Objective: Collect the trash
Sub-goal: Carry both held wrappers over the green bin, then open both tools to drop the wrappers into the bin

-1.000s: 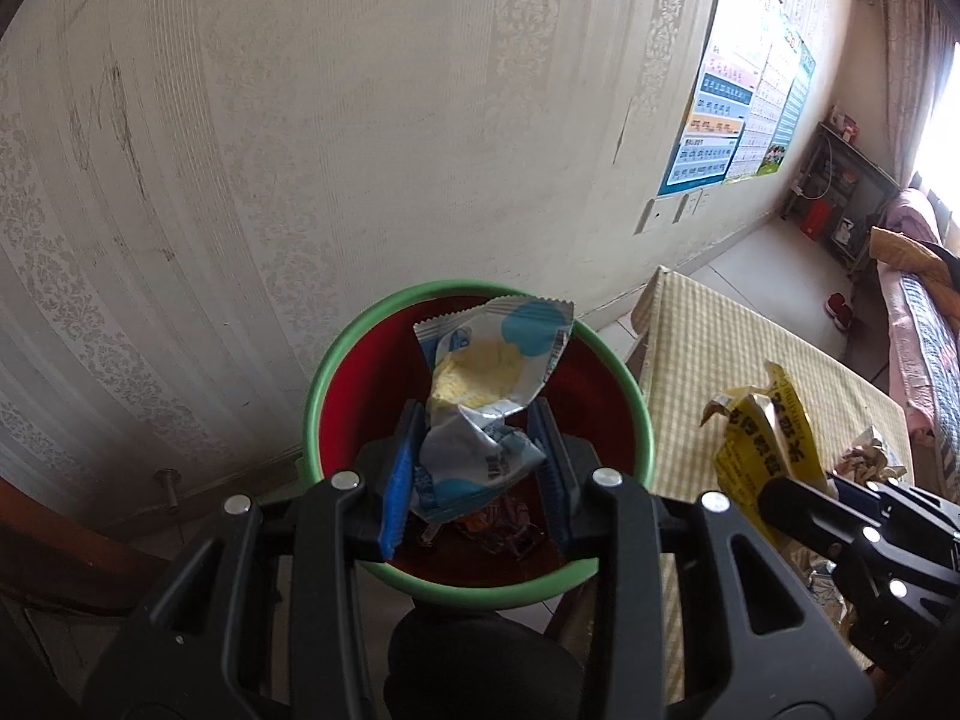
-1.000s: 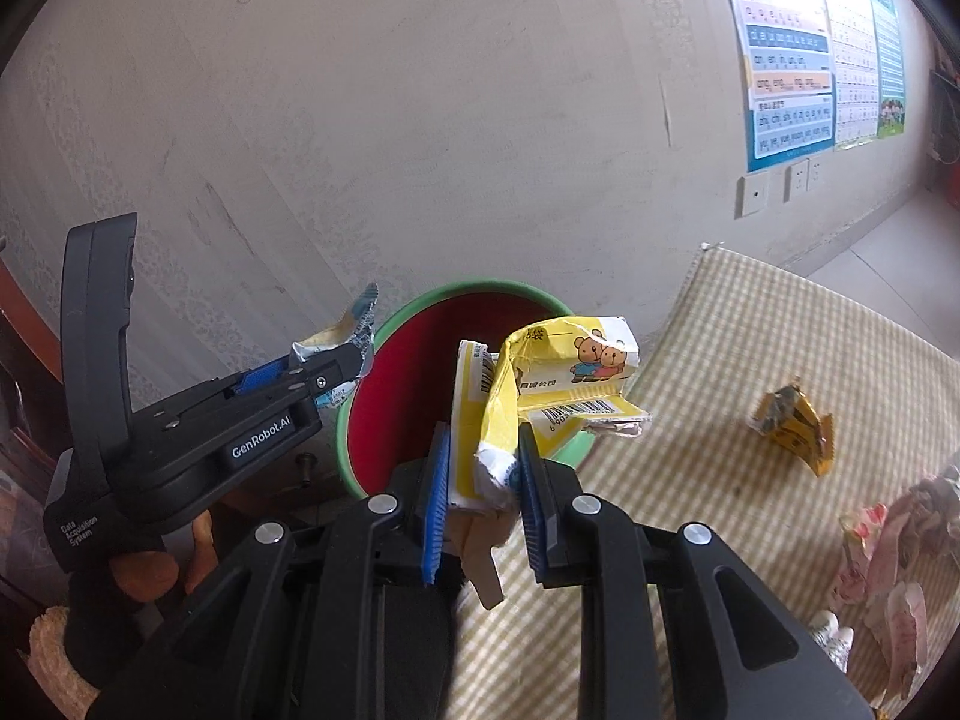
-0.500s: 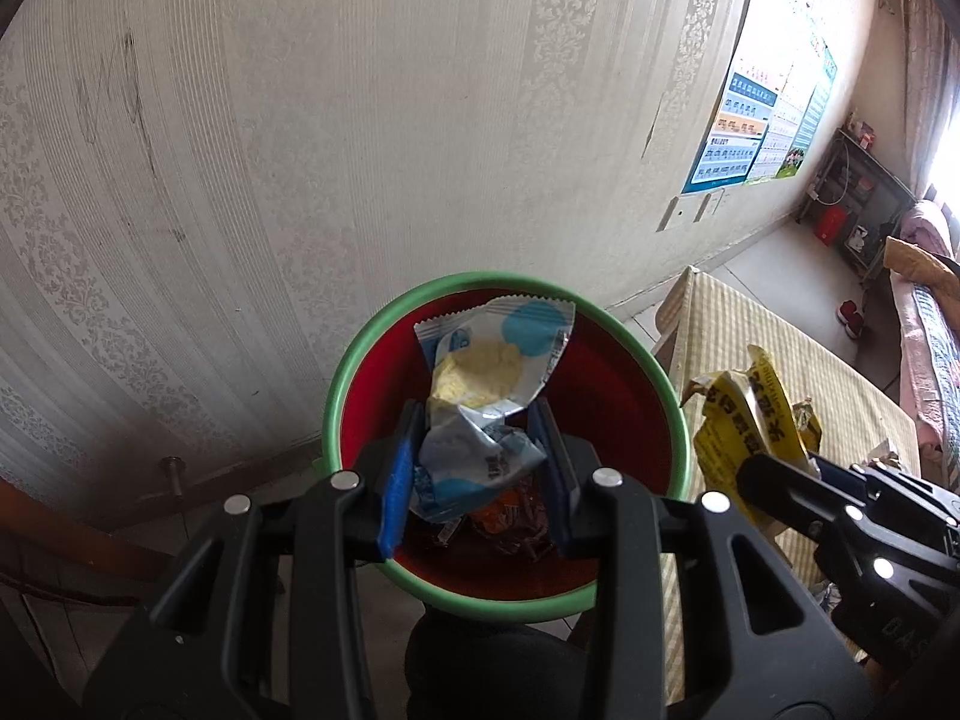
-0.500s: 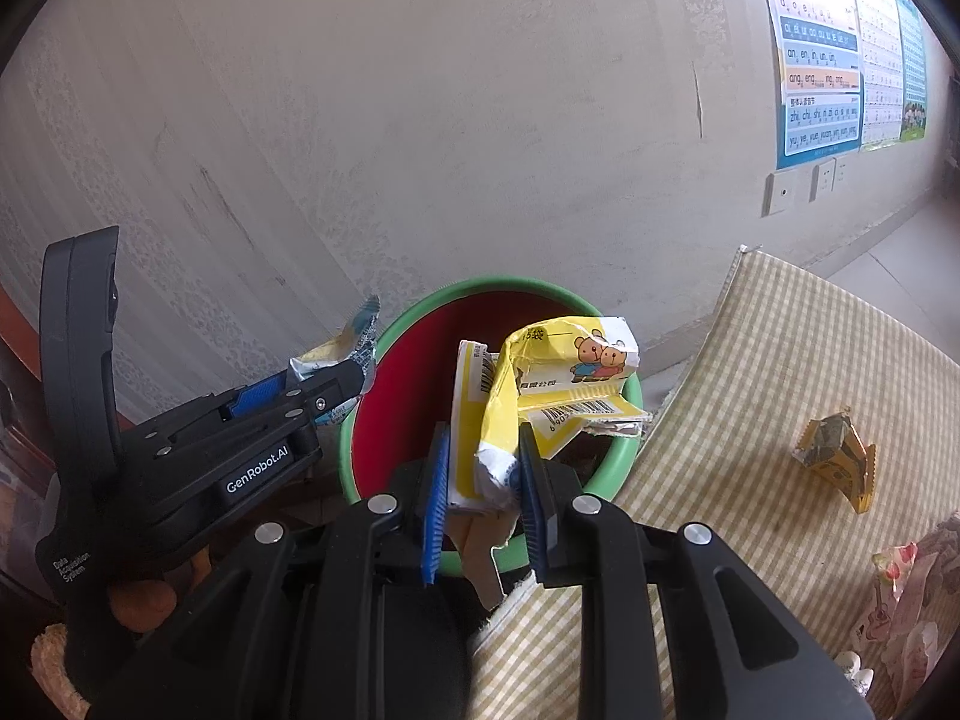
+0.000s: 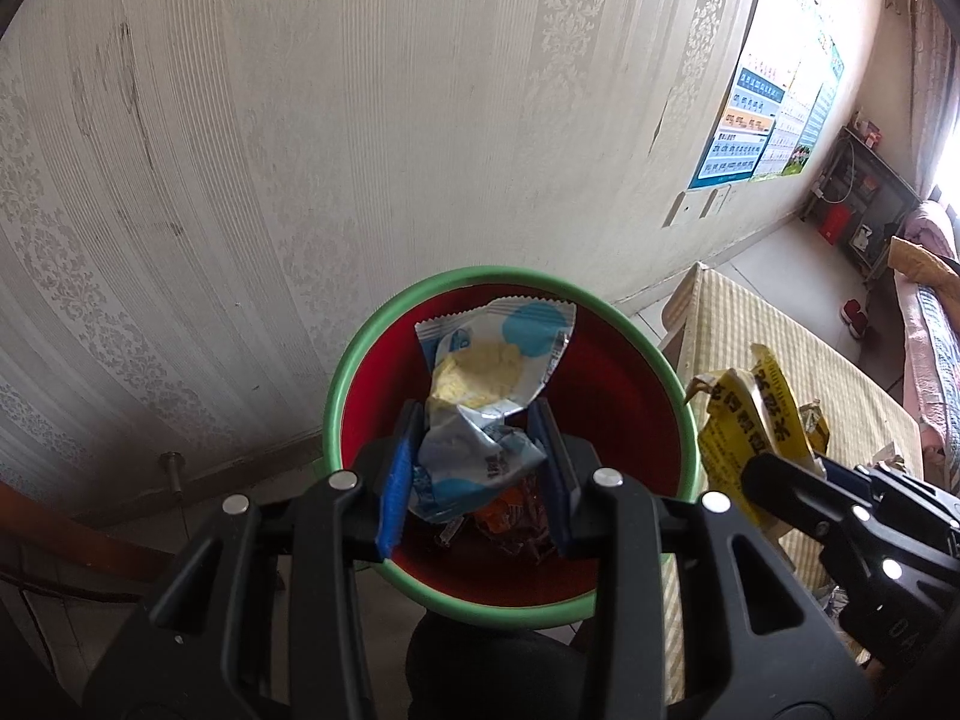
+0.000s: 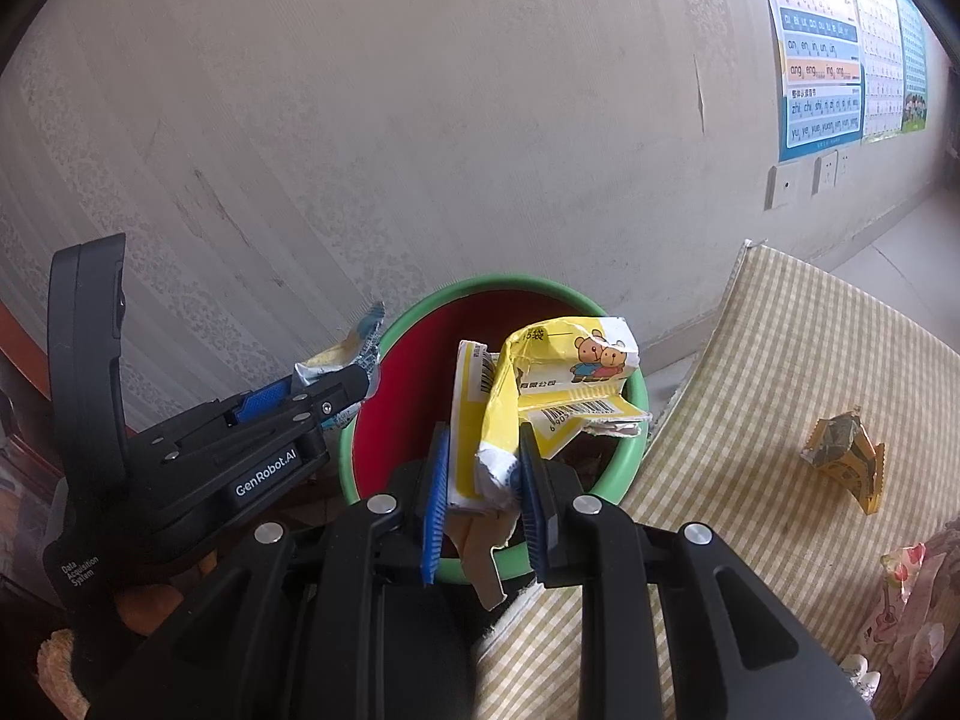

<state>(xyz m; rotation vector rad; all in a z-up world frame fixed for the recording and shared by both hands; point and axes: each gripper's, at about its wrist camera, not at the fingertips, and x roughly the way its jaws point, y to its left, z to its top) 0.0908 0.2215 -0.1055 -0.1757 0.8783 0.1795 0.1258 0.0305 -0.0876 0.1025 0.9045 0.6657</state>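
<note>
1. Left wrist view: the left gripper [image 5: 477, 468] is part closed, its blue pads pinching a crumpled blue-and-white wrapper [image 5: 480, 402]. The wrapper hangs directly over the mouth of the bin [image 5: 360, 372], a red pail with a green rim.
2. Same view, bin contents: some trash already lies at the bottom, including an orange wrapper [image 5: 504, 507] and darker scraps too jumbled to count. So part of the job looks done.
3. Same view, right edge: the right gripper enters holding a yellow pack [image 5: 750, 420], just beside the bin rim. Behind it a checked cloth [image 5: 750, 336] covers a table.
4. Right wrist view: the right gripper [image 6: 483, 480] is clamped nearly fully closed on the yellow pack [image 6: 564, 384], a torn piece with a cartoon bear and a barcode. It is held above the near side of the bin [image 6: 636, 414].
5. Same view, left: the left gripper [image 6: 354, 387] reaches in over the rim with the blue-and-white wrapper [image 6: 354, 348] in its tips.
6. Same view, what is left: one small yellow wrapper [image 6: 846, 459] lies on the checked cloth [image 6: 780, 360], well apart from the bin. At the lower right edge sits some pinkish patterned stuff [image 6: 906, 588]; whether it is trash I cannot tell.
7. Count: two grippers, two held pieces, one bin, at least one loose wrapper on the cloth.
8. Judgement: both held pieces are not yet released, and at least one pickup remains.
</note>
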